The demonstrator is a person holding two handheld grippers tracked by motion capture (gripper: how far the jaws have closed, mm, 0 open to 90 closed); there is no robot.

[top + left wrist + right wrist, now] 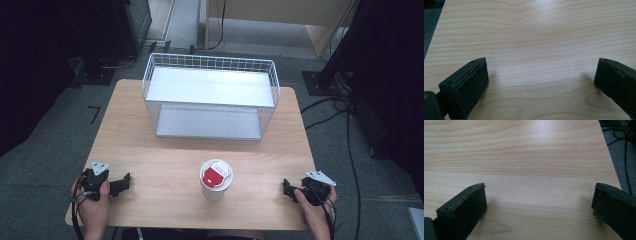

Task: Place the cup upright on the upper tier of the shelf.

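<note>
A white paper cup point(215, 179) with a red-and-white lid stands upright near the front middle of the wooden table point(165, 165). My left gripper point(124, 182) rests at the table's front left, held by a hand, well left of the cup. My right gripper point(287, 187) rests at the front right, held by the other hand. In the left gripper view the gripper point(541, 75) is open over bare wood. In the right gripper view the gripper point(539, 197) is open as well, with nothing between its jaws.
A white wire basket shelf point(210, 95) with two levels stands at the back middle of the table. Black stands and cables point(345, 115) lie on the grey floor to the right. The table's right edge point(610, 157) is close to the right gripper.
</note>
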